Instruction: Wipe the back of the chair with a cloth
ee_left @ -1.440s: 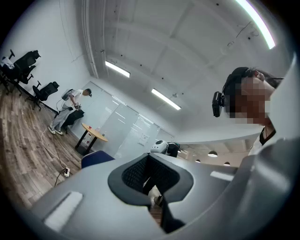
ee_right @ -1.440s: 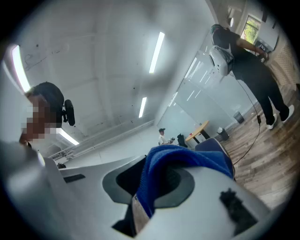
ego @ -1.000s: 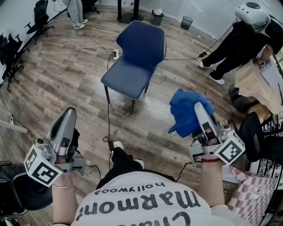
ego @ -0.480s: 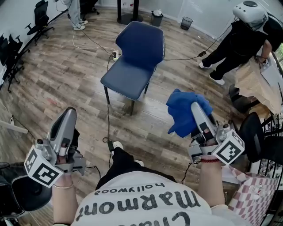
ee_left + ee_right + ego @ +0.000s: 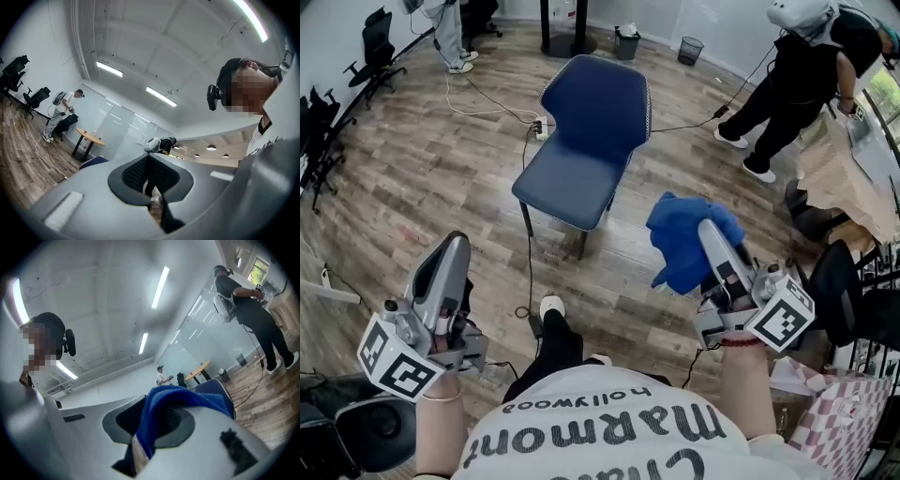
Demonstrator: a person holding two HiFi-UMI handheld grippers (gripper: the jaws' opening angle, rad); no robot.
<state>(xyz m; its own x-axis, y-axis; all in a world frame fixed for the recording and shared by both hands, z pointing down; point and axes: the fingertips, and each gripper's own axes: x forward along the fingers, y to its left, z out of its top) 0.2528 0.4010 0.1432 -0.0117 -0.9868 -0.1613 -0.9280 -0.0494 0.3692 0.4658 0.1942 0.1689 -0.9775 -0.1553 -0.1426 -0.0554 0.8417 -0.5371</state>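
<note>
A blue chair [image 5: 581,141] stands on the wood floor ahead of me, its back [image 5: 600,94] on the far side and its seat facing me. My right gripper [image 5: 710,231] is held up short of the chair, to its right, shut on a blue cloth [image 5: 682,239] that bunches over its tip. In the right gripper view the cloth [image 5: 176,404] drapes across the jaws, and the chair [image 5: 214,387] peeks out behind it. At lower left my left gripper [image 5: 453,246] is shut with nothing in it, far from the chair; its jaws meet at the tips in the left gripper view [image 5: 148,157].
Cables [image 5: 529,220] and a power strip [image 5: 542,127] lie on the floor left of the chair. A person in black [image 5: 797,70] stands at the upper right, another [image 5: 450,28] at the upper left. Bins [image 5: 628,39] stand behind the chair. Office chairs [image 5: 323,122] line the left wall.
I have stepped a little closer to the chair. My right gripper has drifted slightly left and forward with the cloth. The left gripper has barely moved.
</note>
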